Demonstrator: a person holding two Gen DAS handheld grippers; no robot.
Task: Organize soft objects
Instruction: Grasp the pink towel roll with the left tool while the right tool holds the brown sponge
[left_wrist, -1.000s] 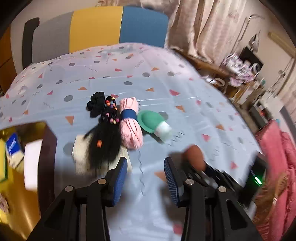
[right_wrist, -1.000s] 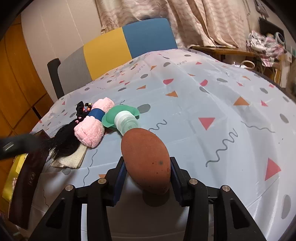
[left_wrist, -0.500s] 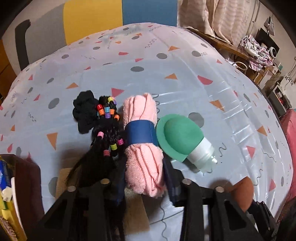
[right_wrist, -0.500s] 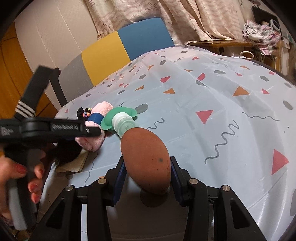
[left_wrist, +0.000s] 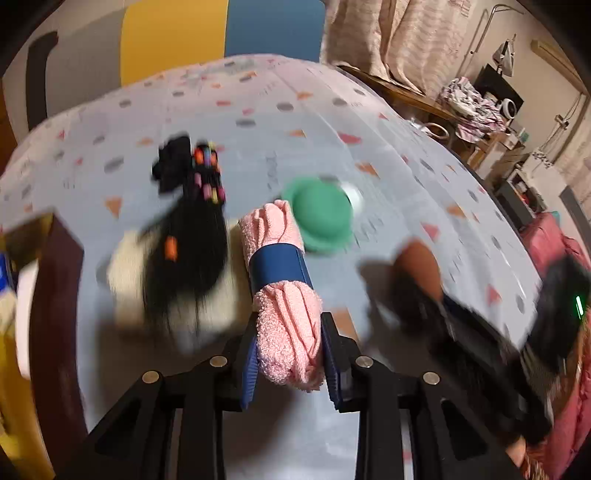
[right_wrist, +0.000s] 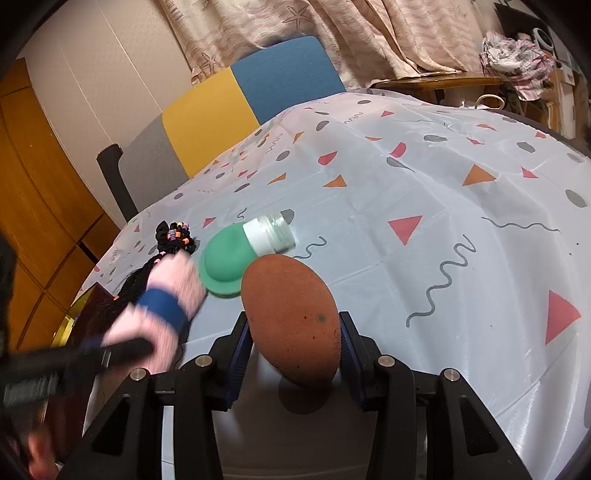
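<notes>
A rolled pink towel (left_wrist: 284, 317) with a blue band sits between the blue pads of my left gripper (left_wrist: 290, 332). The jaws are closing and both pads press into its near end. In the right wrist view the same towel (right_wrist: 173, 280) is blurred, with the left gripper's black body crossing below it. My right gripper (right_wrist: 293, 332) is shut on a brown egg-shaped sponge (right_wrist: 291, 314) held just above the patterned tablecloth (right_wrist: 443, 184). A green dome-shaped sponge on a clear bottle (right_wrist: 225, 258) lies beside the towel.
A black hairpiece with coloured beads (left_wrist: 188, 236) lies on a beige cloth (left_wrist: 125, 280) left of the towel. A dark box (left_wrist: 55, 295) stands at the table's left edge. A grey, yellow and blue chair back (right_wrist: 236, 107) rises behind the table.
The left gripper came down over the pink towel, closed on it and has drawn it away from the hairpiece, toward the table's near side. The right gripper kept hold of the brown sponge.
</notes>
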